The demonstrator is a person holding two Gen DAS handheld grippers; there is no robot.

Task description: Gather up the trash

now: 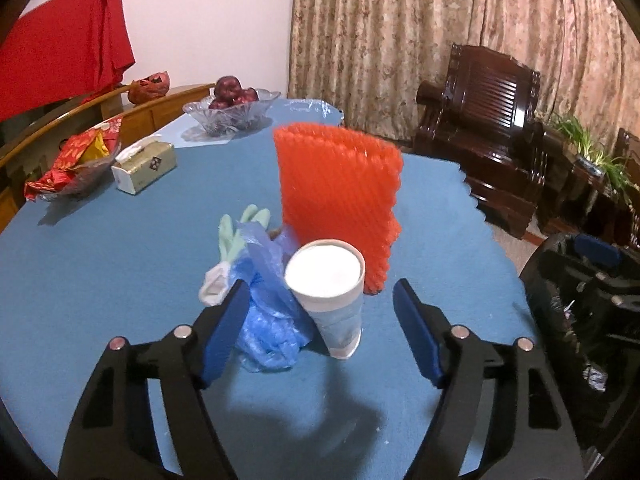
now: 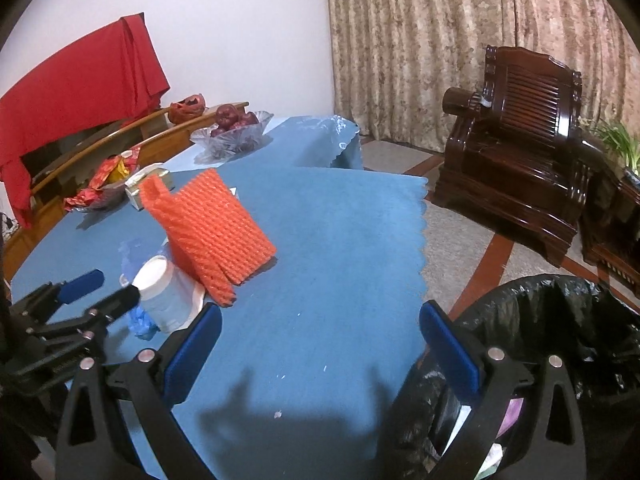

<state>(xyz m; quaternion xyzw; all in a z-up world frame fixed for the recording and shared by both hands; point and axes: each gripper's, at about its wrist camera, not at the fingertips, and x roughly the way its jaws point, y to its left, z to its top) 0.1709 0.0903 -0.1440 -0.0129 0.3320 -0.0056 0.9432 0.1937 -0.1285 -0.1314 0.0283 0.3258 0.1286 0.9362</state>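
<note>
Left tool (image 1: pixel 320 312), fingers spread, straddles the paper cup (image 1: pixel 334 296) without touching it.

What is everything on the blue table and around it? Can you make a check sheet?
Surface: blue tablecloth, a few small white specks.
Job's things: white paper cup upright; crumpled blue plastic bag and pale green glove beside it; orange foam net leaning behind the cup.
Clutter: tissue box, glass bowl of red fruit, dish of red wrappers.
Grippers: left gripper open, cup between its fingers, untouched; right gripper open, empty.
Cables: nothing seen.
Surroundings: black-lined trash bin beside the table, dark wooden armchair, curtain.
</note>
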